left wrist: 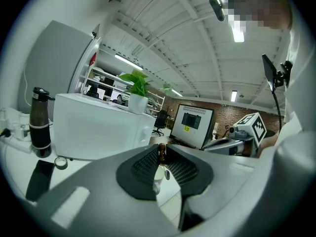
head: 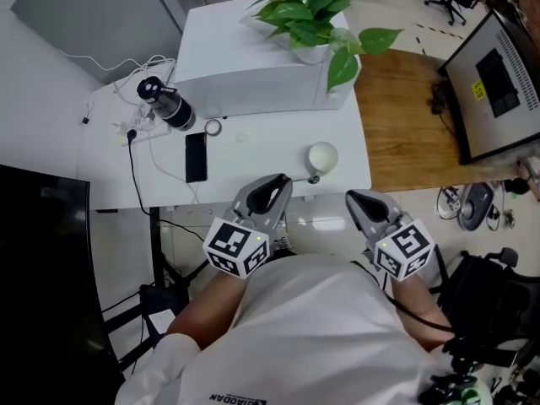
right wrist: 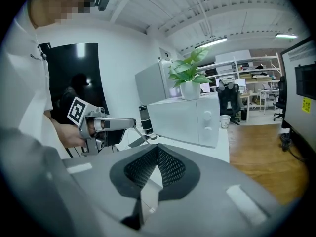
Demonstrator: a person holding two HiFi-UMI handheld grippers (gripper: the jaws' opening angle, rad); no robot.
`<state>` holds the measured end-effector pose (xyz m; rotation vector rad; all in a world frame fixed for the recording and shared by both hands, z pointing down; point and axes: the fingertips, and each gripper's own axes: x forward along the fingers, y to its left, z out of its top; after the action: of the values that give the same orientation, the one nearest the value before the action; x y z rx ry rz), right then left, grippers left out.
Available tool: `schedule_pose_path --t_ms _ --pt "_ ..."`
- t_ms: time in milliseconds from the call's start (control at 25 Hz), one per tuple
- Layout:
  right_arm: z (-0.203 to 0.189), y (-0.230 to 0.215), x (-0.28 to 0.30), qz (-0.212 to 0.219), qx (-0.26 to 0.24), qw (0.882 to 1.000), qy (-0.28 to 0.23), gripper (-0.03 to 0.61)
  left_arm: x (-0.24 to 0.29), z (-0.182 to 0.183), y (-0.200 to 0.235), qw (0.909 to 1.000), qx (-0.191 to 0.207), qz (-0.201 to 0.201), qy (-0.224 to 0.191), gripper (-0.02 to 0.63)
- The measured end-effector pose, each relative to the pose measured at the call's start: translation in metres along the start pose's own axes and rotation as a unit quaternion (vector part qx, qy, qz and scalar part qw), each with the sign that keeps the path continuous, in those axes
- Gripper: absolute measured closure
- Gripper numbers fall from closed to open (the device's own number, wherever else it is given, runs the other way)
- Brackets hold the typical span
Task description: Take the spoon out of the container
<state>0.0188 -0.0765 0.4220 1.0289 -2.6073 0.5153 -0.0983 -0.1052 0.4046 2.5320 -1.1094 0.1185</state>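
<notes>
My left gripper [head: 283,180] [left wrist: 161,152] is shut on the handle of a thin metal spoon [head: 310,178]. The spoon's bowl hangs in the air just in front of a white cup [head: 321,155] near the table's front edge, outside it. In the left gripper view the dark handle end sits pinched between the jaw tips, with the spoon [left wrist: 167,174] bowl below them. The right gripper view shows the left gripper [right wrist: 129,124] from the side, with the spoon [right wrist: 143,138] slanting down out of it. My right gripper [head: 354,197] [right wrist: 157,149] is shut and holds nothing, to the right of the cup.
On the white table [head: 270,163] stand a white microwave [head: 253,66] with a potted plant [head: 308,19] on top, a dark bottle [head: 169,104], a black phone [head: 196,156] and a tape roll [head: 213,127]. Cables lie at the left. A monitor [head: 498,78] stands on the right.
</notes>
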Motion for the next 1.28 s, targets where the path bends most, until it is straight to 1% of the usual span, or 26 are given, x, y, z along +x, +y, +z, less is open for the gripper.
schedule_pose_path --t_ms 160,320,400,560,720,840,920,1040,1280 --pt "-0.007 0.0 -0.031 0.014 -0.013 1.0 -0.003 0.571 -0.006 -0.005 -0.027 0.9996 -0.006 0.027 -0.011 0.561" --pt "-0.025 -0.001 -0.065 0.016 -0.013 1.0 -0.008 0.571 -0.009 -0.021 -0.067 0.9994 0.003 0.034 -0.008 0.561" --pt "-0.035 0.0 -0.082 0.018 -0.008 1.0 -0.01 0.571 -0.014 -0.03 -0.084 0.9992 0.001 0.039 -0.009 0.561" --pt "-0.053 0.004 -0.113 0.024 -0.001 1.0 -0.012 0.571 -0.027 -0.046 -0.111 0.9981 -0.009 0.06 -0.011 0.561" --pt "-0.071 0.017 -0.138 0.039 -0.013 0.999 -0.008 0.571 -0.042 -0.069 -0.13 0.9956 -0.027 0.089 -0.01 0.561" --pt "-0.082 0.028 -0.153 0.052 -0.019 0.998 -0.008 0.571 -0.052 -0.083 -0.144 0.994 -0.039 0.102 -0.009 0.561" --pt "-0.09 0.031 -0.16 0.057 -0.018 0.998 -0.007 0.571 -0.058 -0.09 -0.154 0.9937 -0.038 0.105 -0.01 0.561" --pt "-0.099 0.032 -0.166 0.052 -0.012 0.999 -0.009 0.571 -0.063 -0.098 -0.163 0.9939 -0.036 0.104 -0.009 0.561" --pt "-0.094 0.037 -0.17 0.044 0.007 0.999 -0.015 0.571 -0.069 -0.101 -0.162 0.9951 -0.037 0.092 0.0 0.561"
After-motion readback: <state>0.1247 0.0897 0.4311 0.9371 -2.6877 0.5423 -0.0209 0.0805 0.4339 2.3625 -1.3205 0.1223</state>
